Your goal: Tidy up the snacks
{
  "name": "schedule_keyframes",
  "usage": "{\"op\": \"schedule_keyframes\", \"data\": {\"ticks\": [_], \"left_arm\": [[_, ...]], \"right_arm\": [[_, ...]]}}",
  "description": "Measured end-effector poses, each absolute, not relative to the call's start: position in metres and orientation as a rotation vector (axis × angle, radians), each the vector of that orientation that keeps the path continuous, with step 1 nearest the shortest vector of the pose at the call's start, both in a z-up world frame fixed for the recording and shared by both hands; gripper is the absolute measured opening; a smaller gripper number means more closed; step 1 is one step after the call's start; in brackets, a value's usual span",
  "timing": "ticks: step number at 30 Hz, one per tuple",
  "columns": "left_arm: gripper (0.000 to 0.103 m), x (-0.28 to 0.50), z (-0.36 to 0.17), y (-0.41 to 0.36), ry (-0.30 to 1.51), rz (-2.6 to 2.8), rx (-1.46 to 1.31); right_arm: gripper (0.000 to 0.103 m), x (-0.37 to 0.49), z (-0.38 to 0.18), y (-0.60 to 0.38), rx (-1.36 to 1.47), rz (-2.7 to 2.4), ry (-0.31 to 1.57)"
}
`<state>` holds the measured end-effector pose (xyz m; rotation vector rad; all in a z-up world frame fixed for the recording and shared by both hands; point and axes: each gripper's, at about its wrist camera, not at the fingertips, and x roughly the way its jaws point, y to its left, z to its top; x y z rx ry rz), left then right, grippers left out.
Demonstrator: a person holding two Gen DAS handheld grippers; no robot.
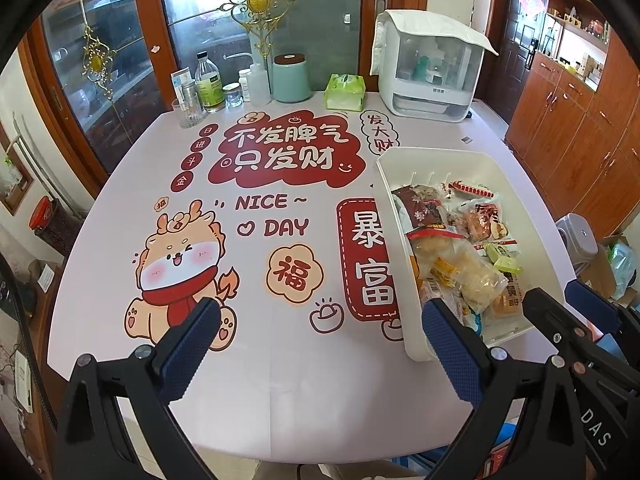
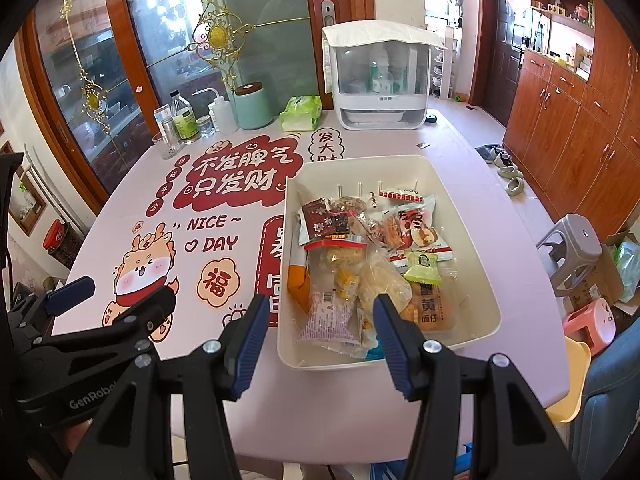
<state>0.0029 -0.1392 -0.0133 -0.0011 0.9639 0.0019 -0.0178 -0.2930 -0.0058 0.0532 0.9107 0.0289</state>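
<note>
Snacks [image 2: 372, 264] fill the white bin [image 2: 486, 280] just ahead of your right gripper [image 2: 320, 336], its jaws apart, holding nothing. Your left gripper [image 1: 320, 344], jaws wide and empty, has the bin at its right finger.

Two wrist views angled down, both sharing snack bin [image 1: 404, 240], perhaps near

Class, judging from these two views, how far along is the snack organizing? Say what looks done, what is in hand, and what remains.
Done: the snack packets all lie jumbled in the white bin; none lie out on the table, and nothing looks sorted yet.
In hand: nothing. The left gripper and right gripper hang over the table's near edge, jaws open and empty.
Left: seemingly the whole job of arranging the packets.
</note>
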Motion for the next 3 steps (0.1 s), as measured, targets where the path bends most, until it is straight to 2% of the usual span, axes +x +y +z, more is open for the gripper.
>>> {"op": "schedule_keyframes", "data": {"ticks": [3], "left_arm": [[0.1, 0.003, -0.0134, -0.1391, 0.963, 0.003, 0.0]], "right_arm": [[0.055, -0.0178, -0.0058, -0.2929, 0.054, 0.029, 0.911]]}}
